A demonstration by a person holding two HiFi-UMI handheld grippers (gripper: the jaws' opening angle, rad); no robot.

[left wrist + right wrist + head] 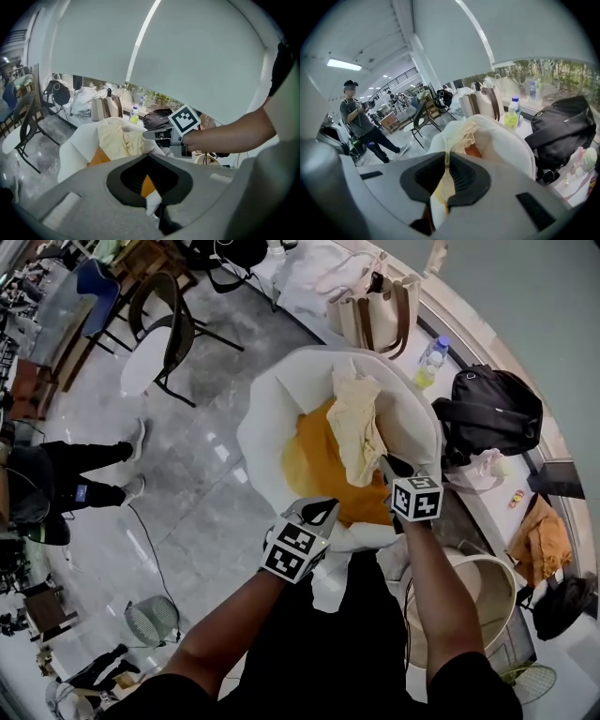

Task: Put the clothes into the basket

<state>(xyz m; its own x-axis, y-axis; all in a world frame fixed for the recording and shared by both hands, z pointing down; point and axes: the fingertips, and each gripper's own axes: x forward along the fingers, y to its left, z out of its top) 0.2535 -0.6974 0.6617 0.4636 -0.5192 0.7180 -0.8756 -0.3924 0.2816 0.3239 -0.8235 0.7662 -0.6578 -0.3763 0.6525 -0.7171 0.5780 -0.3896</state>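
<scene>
Now: loading step, with one garment held over the basket.

Right gripper is clamped on the cream garment, which drapes over the orange garment already inside the white basket. Left gripper appears pinched on the basket's near rim. Judged next: lower the cloth fully, then part the right jaws. No brand or writing is legible; the marker cubes bear only square patterns.

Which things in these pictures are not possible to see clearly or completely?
Basket bottom: head view, covered by the orange garment and yellow cloth.
White fabric in the left gripper: left gripper view, the gripper body hides whether it is garment or basket lining.
Yellow cloth's lower end: right gripper view, hidden behind the right gripper.
Bottle label: too small in every view.
</scene>
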